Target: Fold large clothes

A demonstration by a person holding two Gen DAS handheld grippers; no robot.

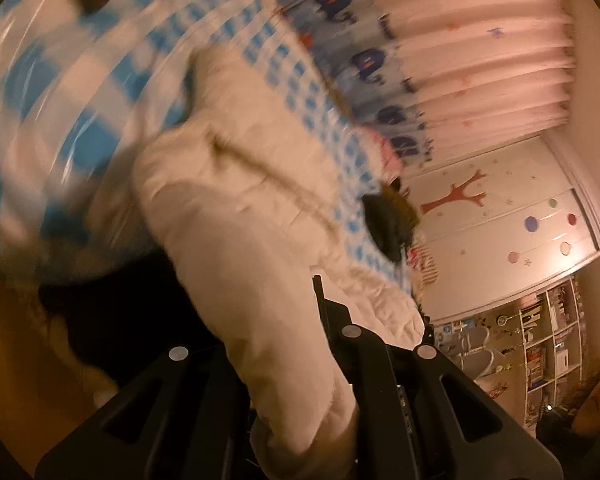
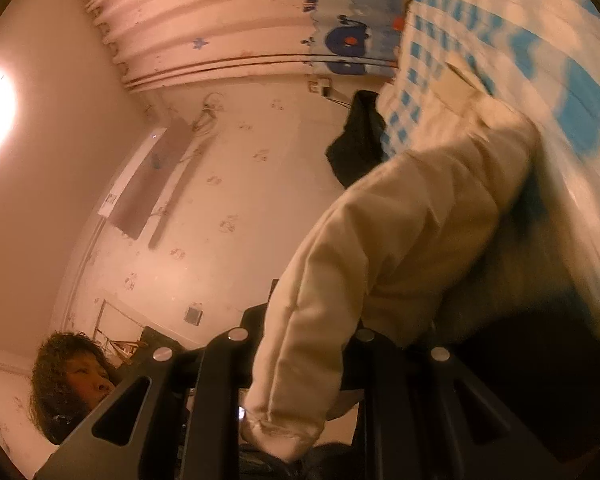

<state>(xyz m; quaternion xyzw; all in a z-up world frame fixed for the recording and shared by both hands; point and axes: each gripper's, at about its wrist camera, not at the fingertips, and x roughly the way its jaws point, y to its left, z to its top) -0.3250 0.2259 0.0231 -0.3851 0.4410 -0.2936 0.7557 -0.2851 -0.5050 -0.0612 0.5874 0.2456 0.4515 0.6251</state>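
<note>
Both my left gripper (image 1: 300, 392) and right gripper (image 2: 300, 380) squeeze the cream puffy coat (image 1: 240, 208), which hides their tips and blurs over the blue checked bedspread (image 1: 100, 80) up top.

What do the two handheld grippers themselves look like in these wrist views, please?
Both are matte black. The left gripper has flat, angular finger arms with elongated cut-out slots and round silver pivot pins. The right gripper has the same build: black slotted arms and silver pins. No cables, markings, hands or sleeves are clearly visible.
</note>
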